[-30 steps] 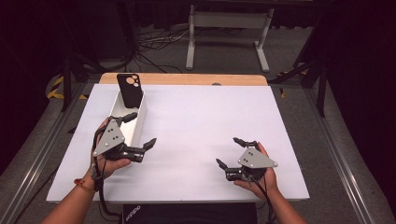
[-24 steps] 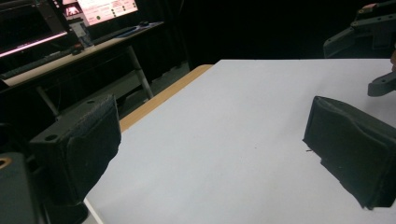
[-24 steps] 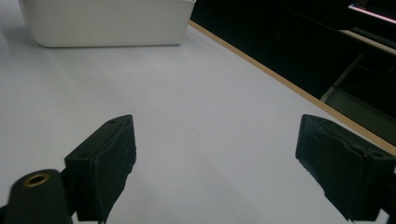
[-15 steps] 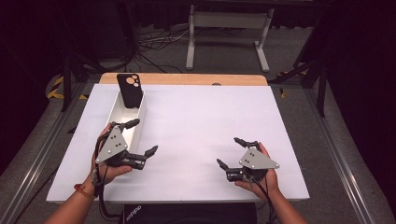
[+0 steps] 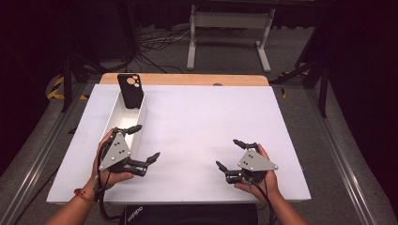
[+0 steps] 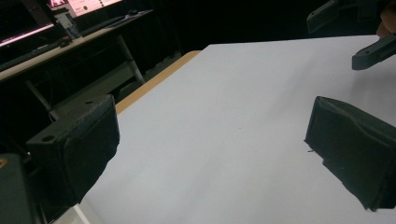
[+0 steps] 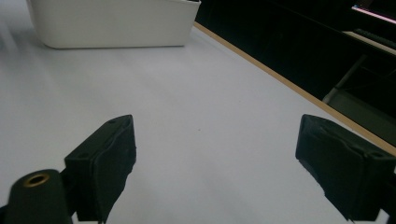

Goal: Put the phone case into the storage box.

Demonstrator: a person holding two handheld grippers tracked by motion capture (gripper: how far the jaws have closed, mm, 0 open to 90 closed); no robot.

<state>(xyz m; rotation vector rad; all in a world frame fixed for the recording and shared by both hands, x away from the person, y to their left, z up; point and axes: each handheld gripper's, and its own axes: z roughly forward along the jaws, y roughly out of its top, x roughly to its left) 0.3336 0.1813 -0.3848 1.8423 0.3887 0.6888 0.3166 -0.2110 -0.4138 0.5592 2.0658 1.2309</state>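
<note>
A long white bin [image 5: 139, 117] lies along the left side of the white table [image 5: 211, 117]. A black phone case [image 5: 130, 89] with camera cut-outs stands upright in the bin's far end. My left gripper [image 5: 147, 141] is held by a hand at the bin's near end, jaws wide open, one over the bin and one over the table. My right gripper [image 5: 226, 153] rests near the front right, also open and pointing left. In the left gripper view my gripper [image 6: 219, 140] holds nothing, and the right gripper's jaws show at the top right. The right gripper view shows its own gripper [image 7: 224, 158] wide open, with the bin [image 7: 112, 23] ahead.
A wooden strip [image 5: 187, 78] runs along the table's far edge. Behind it stand a white stand's legs [image 5: 225, 37] and cables on the dark floor. A desk with lit screens [image 6: 70, 18] lies beyond the table's edge. Metal rails [image 5: 28, 187] flank the table.
My left gripper has drawn back toward the table's near edge, along the bin's near end. The right gripper has stayed put.
</note>
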